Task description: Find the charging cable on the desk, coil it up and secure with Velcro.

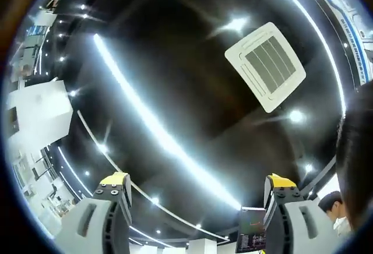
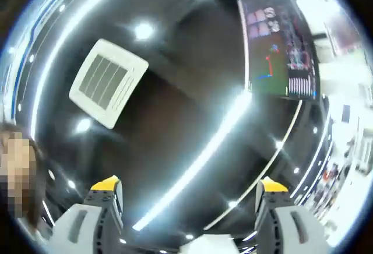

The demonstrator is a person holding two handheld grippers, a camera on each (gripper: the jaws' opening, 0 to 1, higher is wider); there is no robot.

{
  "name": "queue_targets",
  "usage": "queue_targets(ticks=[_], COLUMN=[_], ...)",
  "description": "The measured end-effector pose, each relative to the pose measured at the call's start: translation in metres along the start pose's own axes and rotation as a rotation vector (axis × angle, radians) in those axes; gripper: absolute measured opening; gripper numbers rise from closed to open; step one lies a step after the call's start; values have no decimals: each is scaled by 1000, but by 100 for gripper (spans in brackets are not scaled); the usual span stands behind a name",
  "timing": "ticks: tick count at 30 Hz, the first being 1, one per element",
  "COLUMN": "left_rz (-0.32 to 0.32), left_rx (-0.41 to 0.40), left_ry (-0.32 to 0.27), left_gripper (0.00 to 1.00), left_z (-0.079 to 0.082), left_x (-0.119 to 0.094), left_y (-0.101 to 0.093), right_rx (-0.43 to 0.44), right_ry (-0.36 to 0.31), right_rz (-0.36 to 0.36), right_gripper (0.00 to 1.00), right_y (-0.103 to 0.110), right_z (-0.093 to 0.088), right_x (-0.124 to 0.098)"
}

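Observation:
Both views look up at a dark ceiling. My left gripper [image 1: 198, 187] points upward, its two grey jaws with yellow tips wide apart and nothing between them. My right gripper [image 2: 189, 190] also points at the ceiling, open, with nothing held between its yellow-tipped jaws.
A white square ceiling vent [image 1: 266, 65] and a long light strip [image 1: 157, 131] hang overhead, the same ceiling vent [image 2: 108, 82] and light strip [image 2: 204, 155] in the right gripper view. A large wall screen [image 2: 280, 44] glows at upper right. A person's head [image 1: 356, 149] edges in at right.

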State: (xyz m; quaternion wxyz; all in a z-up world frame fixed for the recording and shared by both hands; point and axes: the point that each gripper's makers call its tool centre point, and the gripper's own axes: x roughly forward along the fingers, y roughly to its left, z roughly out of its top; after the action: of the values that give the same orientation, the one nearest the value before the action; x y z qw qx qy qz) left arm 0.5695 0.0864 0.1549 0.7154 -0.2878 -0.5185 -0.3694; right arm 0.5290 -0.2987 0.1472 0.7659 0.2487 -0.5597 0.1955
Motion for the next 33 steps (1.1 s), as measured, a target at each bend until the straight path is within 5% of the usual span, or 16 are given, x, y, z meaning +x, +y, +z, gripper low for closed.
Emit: queue_targets(ticks=[2, 4, 6, 8, 11, 13, 15, 17, 21, 22, 25, 29, 33], left_rz=[-23, -35, -45, -158, -145, -117, -84, -67, -79, -66, -36, 4, 94], left_rx=[54, 75, 72, 39, -35, -12, -15, 5, 210, 245, 282, 282, 289], left_ry=[41, 75, 89, 73, 15, -86, -40, -14, 212, 241, 274, 331, 307], left_gripper=[94, 94, 94, 94, 91, 94, 94, 92, 78, 80, 92, 88, 86], left_z=[-7, -13, -15, -12, -2, 11, 4, 1, -35, -41, -54, -70, -63], left_x=[1, 1, 3, 5, 6, 6, 5, 6, 2, 2, 3, 3, 3], left_y=[-5, -8, -10, -28, -28, -21, -14, -9, -7, -5, -3, 7, 25], right_rx=[-109, -128, -143, -148, -88, -6, 167, 247, 69, 18, -72, -153, -293], right_ry=[-39, -98, -85, -96, -124, -112, -60, -55, -163, -89, 3, 9, -39], right_rz=[12, 16, 12, -2, -4, 49, 69, 83, 31, 23, 50, 26, -59], right_gripper=[95, 95, 95, 95, 95, 95, 93, 90, 95, 95, 95, 86, 91], right_y=[3, 6, 7, 6, 5, 11, 14, 13, -1, 0, 7, 11, 0], right_z=[8, 17, 16, 20, 25, 23, 17, 18, 32, 19, 5, 1, 13], right_x=[1, 0, -1, -3, -4, -1, -1, 1, 3, 1, 5, 5, 1])
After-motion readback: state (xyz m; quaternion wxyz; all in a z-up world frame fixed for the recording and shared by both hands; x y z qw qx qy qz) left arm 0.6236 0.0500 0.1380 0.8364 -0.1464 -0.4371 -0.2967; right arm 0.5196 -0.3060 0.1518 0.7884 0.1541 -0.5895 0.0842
